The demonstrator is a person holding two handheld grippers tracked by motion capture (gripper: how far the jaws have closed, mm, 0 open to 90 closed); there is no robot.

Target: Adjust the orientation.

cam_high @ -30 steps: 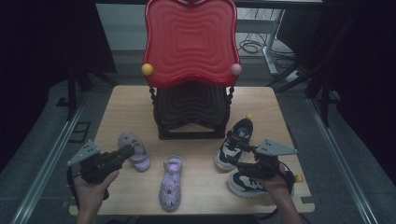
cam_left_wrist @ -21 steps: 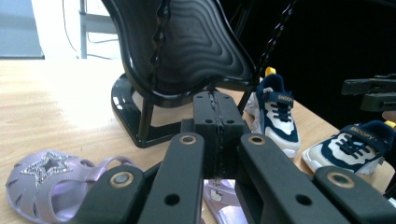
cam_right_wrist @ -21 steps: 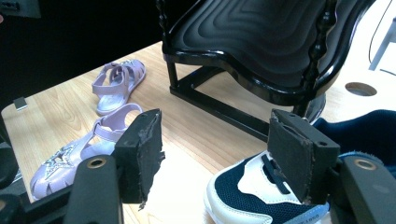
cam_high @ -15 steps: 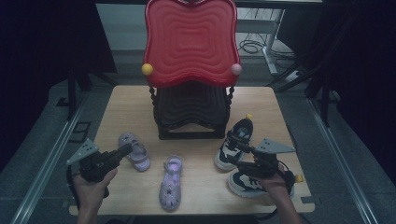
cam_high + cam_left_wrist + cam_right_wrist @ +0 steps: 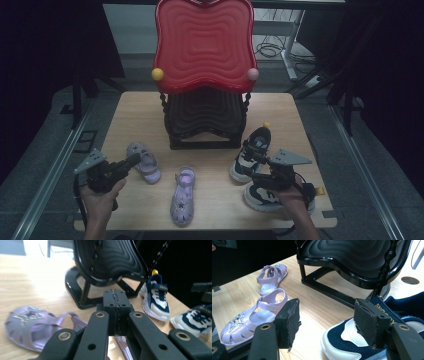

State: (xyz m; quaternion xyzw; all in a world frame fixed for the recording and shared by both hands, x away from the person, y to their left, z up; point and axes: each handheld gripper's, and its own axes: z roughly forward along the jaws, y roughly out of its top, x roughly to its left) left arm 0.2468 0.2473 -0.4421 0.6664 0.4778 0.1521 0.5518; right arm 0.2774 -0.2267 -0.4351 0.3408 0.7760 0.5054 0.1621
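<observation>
Two purple sandals (image 5: 144,162) (image 5: 181,196) lie at the table's front left and middle. Two navy and white sneakers (image 5: 252,147) (image 5: 267,196) lie at the front right. My left gripper (image 5: 133,159) is shut with nothing between its pads (image 5: 116,305), just above the left sandal (image 5: 32,322). My right gripper (image 5: 255,168) is open over the toe of the near sneaker (image 5: 344,342), its pads (image 5: 288,322) wide apart and holding nothing. Both sandals (image 5: 249,317) (image 5: 273,275) lie beyond it.
A two-tier rack with a red top shelf (image 5: 204,45) and a black lower shelf (image 5: 205,117) stands at the middle of the wooden table (image 5: 140,117). Its black base (image 5: 332,291) is close ahead of my right gripper. Dark floor and metal rails surround the table.
</observation>
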